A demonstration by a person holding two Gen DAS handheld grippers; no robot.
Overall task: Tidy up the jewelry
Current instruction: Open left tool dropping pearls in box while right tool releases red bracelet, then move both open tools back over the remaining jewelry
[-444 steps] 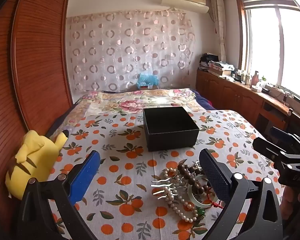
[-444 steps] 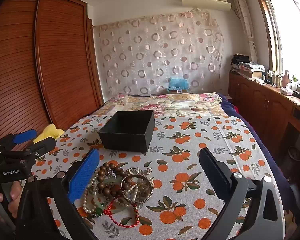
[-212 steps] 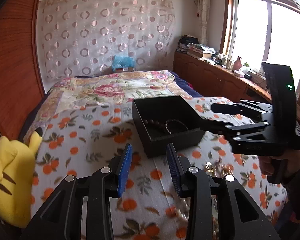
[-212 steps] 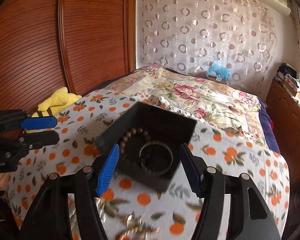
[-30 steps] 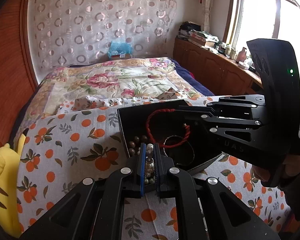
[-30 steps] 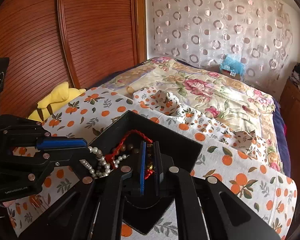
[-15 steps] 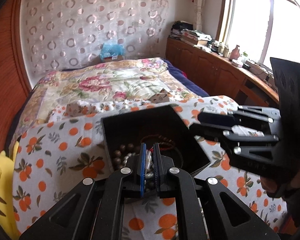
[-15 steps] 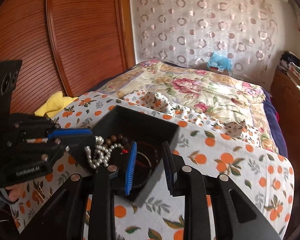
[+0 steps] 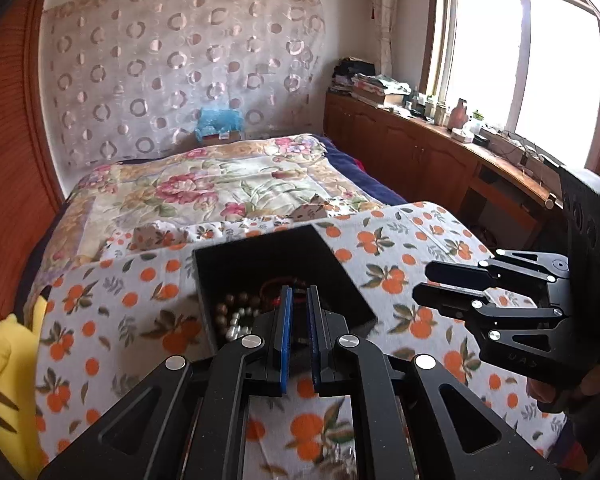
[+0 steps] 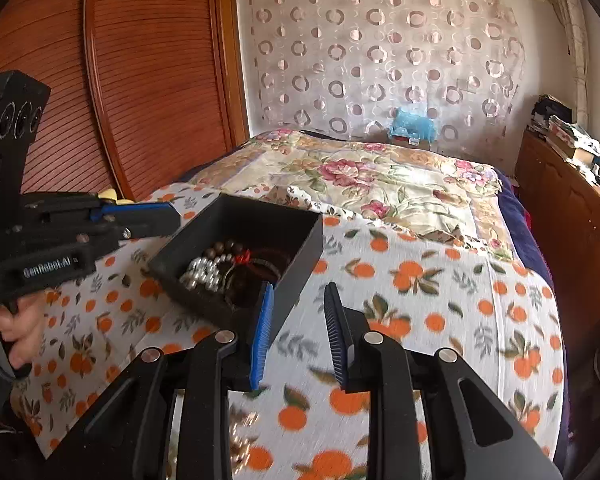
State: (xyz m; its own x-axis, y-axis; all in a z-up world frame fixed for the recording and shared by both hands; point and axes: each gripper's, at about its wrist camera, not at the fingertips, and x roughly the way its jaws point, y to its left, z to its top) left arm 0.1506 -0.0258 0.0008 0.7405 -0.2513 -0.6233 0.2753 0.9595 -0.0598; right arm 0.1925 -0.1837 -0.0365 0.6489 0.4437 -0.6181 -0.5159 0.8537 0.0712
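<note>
While both my tongs hover over the orange-print cloth [image 10: 440,280], I list: left gripper [image 9: 298,312], jaws parted by a narrow gap, holding nothing, near the black box [image 10: 296,256]; inside that box, a pearl strand [image 10: 202,270], wooden beads [image 10: 222,247], a red cord [image 10: 246,258]; right gripper [image 10: 300,316], jaws apart, empty, at the box's near corner.

My left tool [image 9: 298,334] hides the near part of the black box [image 9: 236,256], and leftover jewelry [image 10: 242,430] on the bed blurs between my right tool's [image 10: 300,334] arms.
</note>
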